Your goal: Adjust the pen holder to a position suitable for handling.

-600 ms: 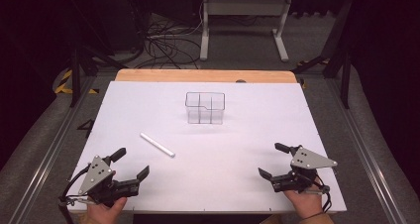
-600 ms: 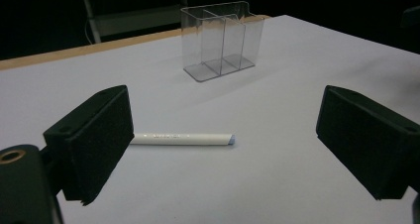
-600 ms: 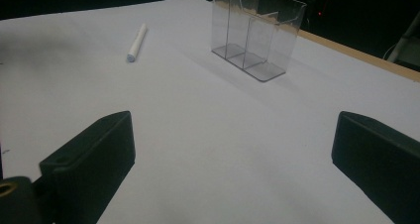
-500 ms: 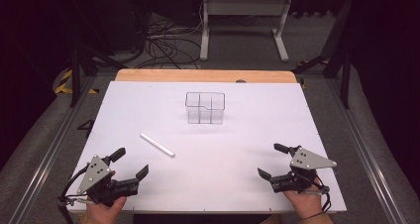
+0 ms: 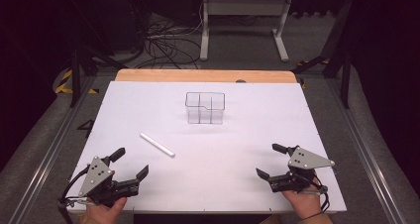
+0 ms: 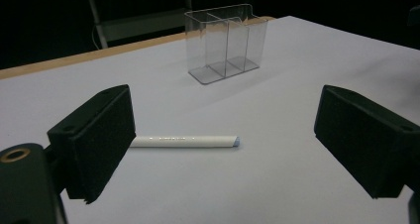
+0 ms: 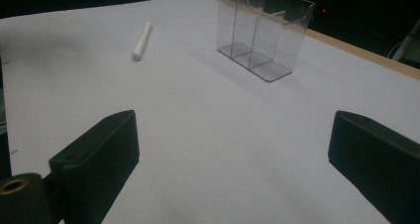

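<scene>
Resting apart near the table's front edge, left hand-held gripper (image 5: 132, 163) and right hand-held gripper (image 5: 271, 160) gaping wide, empty

**Camera setup: one overhead, two on grippers**

High view: fixed above the near table edge, looking forward and down over the whole white table (image 5: 247, 135). Left gripper view: low, near the tabletop, facing forward-right. Right gripper view: low, facing forward-left. All three share the clear divider box (image 5: 205, 107) (image 6: 225, 43) (image 7: 265, 33) and white pen (image 5: 157, 144) (image 6: 183, 141) (image 7: 141, 40).
</scene>
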The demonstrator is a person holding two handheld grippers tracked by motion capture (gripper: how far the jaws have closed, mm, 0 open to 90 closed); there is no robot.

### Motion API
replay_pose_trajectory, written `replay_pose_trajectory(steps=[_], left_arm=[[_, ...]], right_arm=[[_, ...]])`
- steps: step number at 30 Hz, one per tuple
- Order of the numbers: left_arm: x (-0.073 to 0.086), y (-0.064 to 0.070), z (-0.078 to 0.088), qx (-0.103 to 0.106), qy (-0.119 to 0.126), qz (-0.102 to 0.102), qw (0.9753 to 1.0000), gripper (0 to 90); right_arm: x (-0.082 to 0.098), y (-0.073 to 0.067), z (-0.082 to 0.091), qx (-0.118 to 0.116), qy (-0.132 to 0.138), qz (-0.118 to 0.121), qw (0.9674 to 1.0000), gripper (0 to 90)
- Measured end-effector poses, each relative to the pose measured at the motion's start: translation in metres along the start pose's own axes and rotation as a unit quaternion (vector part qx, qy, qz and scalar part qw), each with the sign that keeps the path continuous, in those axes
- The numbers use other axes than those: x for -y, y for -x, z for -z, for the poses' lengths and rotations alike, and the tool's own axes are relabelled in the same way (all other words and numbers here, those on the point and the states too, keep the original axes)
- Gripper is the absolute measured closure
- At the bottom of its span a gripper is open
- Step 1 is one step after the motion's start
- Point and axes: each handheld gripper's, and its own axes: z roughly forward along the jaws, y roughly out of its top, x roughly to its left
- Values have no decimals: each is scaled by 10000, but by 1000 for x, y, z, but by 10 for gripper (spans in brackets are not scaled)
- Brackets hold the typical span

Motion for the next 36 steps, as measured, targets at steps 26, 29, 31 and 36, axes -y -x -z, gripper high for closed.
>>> replay_pose_trajectory(steps=[26, 29, 31, 36], left_arm=[[1, -1, 0, -29, -4, -13, 10000, 102], [1, -2, 0, -35, -8, -5, 10000, 101], [1, -2, 0, -22, 0, 31, 10000, 101], [1, -2, 0, -28, 4, 15, 10000, 101]], right_arm=[[-37, -9, -32, -309, -272, 180, 9990, 78], [-41, -10, -36, -331, -306, 195, 9988, 78], [-43, -10, -39, -351, -304, 200, 9987, 78], [-47, -12, -42, -391, -316, 254, 9984, 78]])
